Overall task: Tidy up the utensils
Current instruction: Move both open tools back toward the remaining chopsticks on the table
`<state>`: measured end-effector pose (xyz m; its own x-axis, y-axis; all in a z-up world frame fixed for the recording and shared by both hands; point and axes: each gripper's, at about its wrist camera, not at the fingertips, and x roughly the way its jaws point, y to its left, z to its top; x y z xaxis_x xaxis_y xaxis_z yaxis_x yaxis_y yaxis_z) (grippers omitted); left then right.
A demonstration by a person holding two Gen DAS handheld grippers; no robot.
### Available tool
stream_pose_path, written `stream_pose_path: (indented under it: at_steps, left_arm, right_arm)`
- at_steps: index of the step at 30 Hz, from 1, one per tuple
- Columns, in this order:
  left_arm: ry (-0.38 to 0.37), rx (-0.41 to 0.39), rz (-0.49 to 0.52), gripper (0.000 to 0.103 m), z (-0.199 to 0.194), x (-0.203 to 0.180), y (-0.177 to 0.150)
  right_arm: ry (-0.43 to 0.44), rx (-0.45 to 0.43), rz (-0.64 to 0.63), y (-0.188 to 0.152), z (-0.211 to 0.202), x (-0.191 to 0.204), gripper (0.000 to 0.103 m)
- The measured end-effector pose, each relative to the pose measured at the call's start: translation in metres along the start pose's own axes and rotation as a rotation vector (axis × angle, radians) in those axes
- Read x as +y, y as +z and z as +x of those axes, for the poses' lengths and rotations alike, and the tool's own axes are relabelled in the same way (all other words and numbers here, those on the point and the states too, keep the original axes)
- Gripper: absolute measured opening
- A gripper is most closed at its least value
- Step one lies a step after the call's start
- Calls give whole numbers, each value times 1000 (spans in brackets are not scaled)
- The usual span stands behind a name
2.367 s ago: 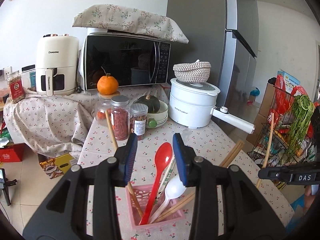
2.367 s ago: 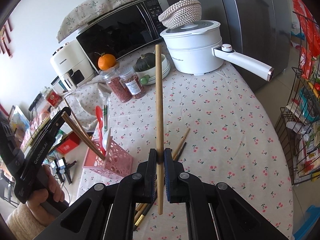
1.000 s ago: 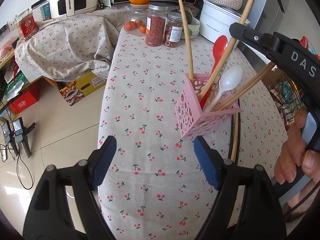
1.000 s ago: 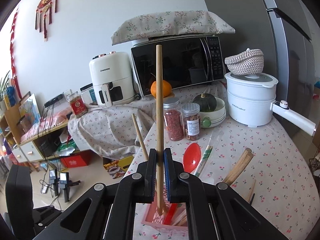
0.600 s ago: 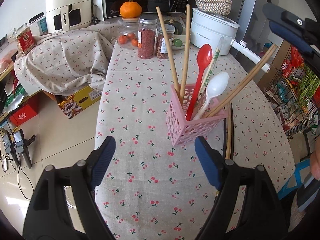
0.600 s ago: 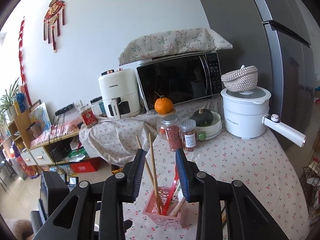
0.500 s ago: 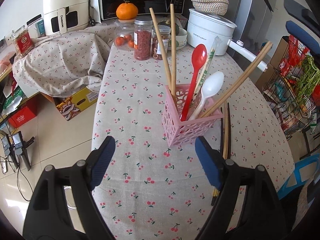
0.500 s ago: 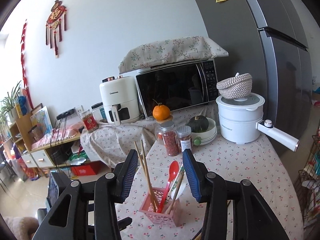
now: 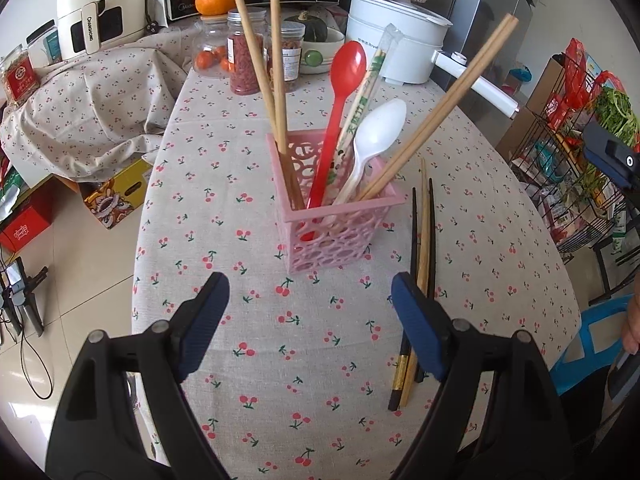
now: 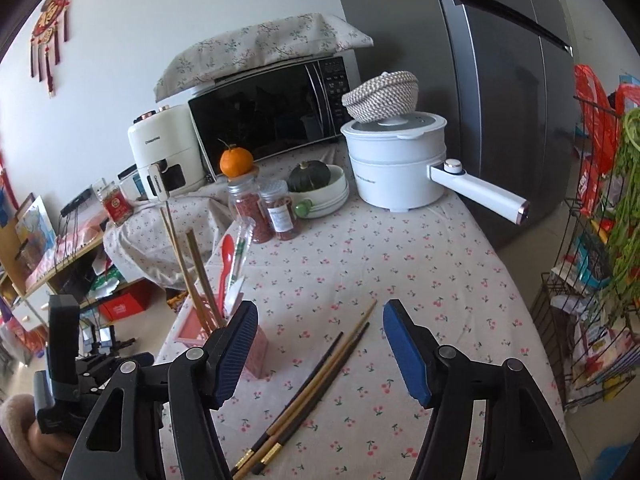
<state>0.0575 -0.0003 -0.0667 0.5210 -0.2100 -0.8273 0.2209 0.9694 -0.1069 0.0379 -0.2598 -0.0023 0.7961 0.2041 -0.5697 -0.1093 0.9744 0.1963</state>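
Note:
A pink openwork holder stands on the cherry-print tablecloth with wooden chopsticks, a red spoon, a white spoon and a wrapped pair of chopsticks in it. Several loose chopsticks lie flat on the cloth just right of it. My left gripper is open in front of the holder, holding nothing. My right gripper hangs over the loose chopsticks with its jaws opening and nothing between them. The holder sits partly behind its left finger.
At the back of the table stand a white pot with a long handle, two jars, a bowl with a squash, a microwave and an air fryer. A wire rack stands at the right, off the table.
My right gripper let go of a wooden chopstick, which now stands in the holder, then opened and drew back to the right over the loose chopsticks. The left gripper shifted slightly, staying open.

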Motion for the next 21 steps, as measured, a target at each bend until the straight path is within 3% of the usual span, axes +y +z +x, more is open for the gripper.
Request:
stream_pose_path:
  at_steps: [11,17,19,21]
  left_arm:
    - [30,81,52,83,18,-20,-6]
    - [17,123,51,83,23,-22,-8]
    - [15,124,49,83,22,-22,-8]
    - [11,126,44,83,21,-20,-7]
  right_arm:
    - [-136,252,58,-23,59,-29,73]
    - [-118,403,158,-27,121,-42,72]
    - [-120,429,181,-26,140,-44,63]
    - [-118,451,191,-27,156,-42,41]
